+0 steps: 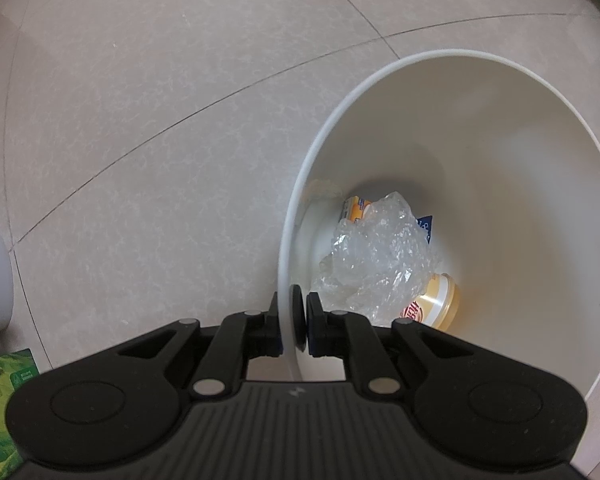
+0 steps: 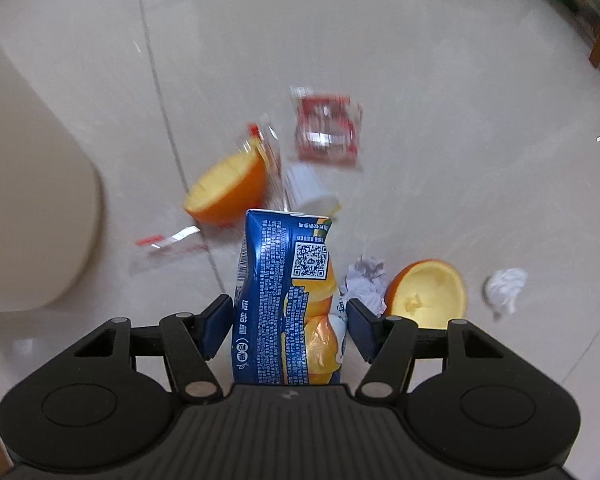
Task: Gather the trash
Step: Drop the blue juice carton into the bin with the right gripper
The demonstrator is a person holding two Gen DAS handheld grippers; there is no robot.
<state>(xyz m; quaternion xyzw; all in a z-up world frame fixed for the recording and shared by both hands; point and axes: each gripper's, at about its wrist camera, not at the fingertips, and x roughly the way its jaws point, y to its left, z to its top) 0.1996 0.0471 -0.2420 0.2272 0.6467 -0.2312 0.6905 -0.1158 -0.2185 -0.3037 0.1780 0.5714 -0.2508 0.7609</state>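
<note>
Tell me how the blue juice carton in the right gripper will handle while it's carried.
The juice carton looks dented near its top, so it is probably empty, light and easy to crush. The right gripper pinches its flat sides, so it likely won't roll. Its printed skin looks glossy, so it may slip if the grip loosens.

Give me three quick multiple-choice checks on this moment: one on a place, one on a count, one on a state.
1. The left gripper is clamped on the white plastic bin at:
A. its rim
B. its base
C. nothing

2. Hollow orange peel halves on the tiled floor:
A. one
B. two
C. four

3. The blue and orange juice carton is:
A. lying on the floor
B. inside the bin
C. held between the right gripper fingers

Key:
1 A, the pads pinch the rim wall.
2 B, one peel half lies beside the wrappers, the other beside crumpled paper.
3 C, both fingers press its sides.
</note>
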